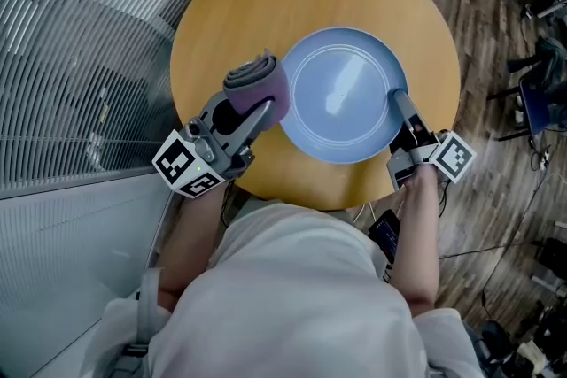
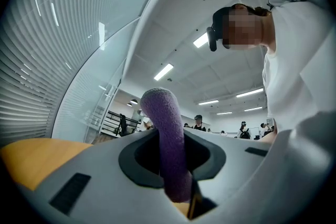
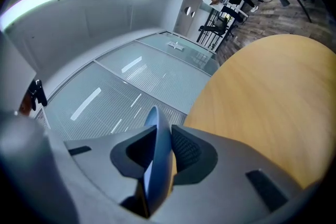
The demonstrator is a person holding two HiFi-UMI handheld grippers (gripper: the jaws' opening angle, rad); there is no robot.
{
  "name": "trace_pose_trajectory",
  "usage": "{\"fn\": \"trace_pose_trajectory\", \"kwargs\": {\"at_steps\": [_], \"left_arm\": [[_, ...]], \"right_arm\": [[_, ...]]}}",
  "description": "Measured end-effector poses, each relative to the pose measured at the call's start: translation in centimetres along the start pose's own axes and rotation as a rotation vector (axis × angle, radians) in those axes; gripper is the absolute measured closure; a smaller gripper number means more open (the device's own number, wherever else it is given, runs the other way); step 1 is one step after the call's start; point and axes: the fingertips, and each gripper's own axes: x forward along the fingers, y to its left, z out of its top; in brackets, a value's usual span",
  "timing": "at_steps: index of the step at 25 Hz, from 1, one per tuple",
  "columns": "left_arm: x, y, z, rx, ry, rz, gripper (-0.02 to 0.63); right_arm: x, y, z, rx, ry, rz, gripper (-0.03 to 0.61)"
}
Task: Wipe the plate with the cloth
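Note:
A light blue plate is over the near half of a round wooden table. My right gripper is shut on the plate's right rim. In the right gripper view the plate stands edge-on between the jaws of that gripper, which press on it. A rolled purple cloth sits at the plate's left rim, with my left gripper shut on it. In the left gripper view the cloth sticks up out of the jaws of the gripper. Whether the cloth touches the plate I cannot tell.
A glass wall with ribbed blinds runs close along the table's left side. Wooden floor and dark chairs lie to the right. The far half of the table is bare wood. Several people stand far off in the left gripper view.

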Motion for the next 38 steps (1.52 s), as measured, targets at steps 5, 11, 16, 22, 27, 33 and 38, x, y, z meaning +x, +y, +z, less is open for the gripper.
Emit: {"fn": "trace_pose_trajectory", "kwargs": {"at_steps": [5, 11, 16, 22, 27, 33, 38], "left_arm": [[-1.0, 1.1, -0.1, -0.026, -0.016, 0.051, 0.537], [-1.2, 0.7, -1.4, 0.011, 0.041, 0.028, 0.537], [-1.1, 0.2, -2.6, 0.007, 0.069, 0.01, 0.537], [-1.0, 0.3, -3.6, -0.019, 0.079, 0.022, 0.537], [-1.1, 0.6, -4.0, -0.021, 0.097, 0.029, 0.537], [-1.2, 0.5, -5.2, -0.026, 0.118, 0.025, 0.537], [-1.2, 0.8, -5.3, -0.03, 0.124, 0.022, 0.537]], "right_arm": [[-0.3, -1.7, -0.4, 0.043, 0.001, -0.028, 0.495], [-1.1, -3.6, -0.4, 0.012, 0.013, -0.077, 0.497], [-1.3, -4.9, -0.4, 0.012, 0.013, -0.092, 0.497], [-1.5, -6.5, -0.9, 0.017, 0.045, -0.106, 0.499], [-1.7, -7.5, -1.1, 0.026, 0.049, -0.119, 0.499], [-2.3, -8.7, -1.1, 0.044, 0.039, -0.131, 0.507], [-2.1, -9.0, -0.9, 0.047, 0.031, -0.135, 0.508]]}}
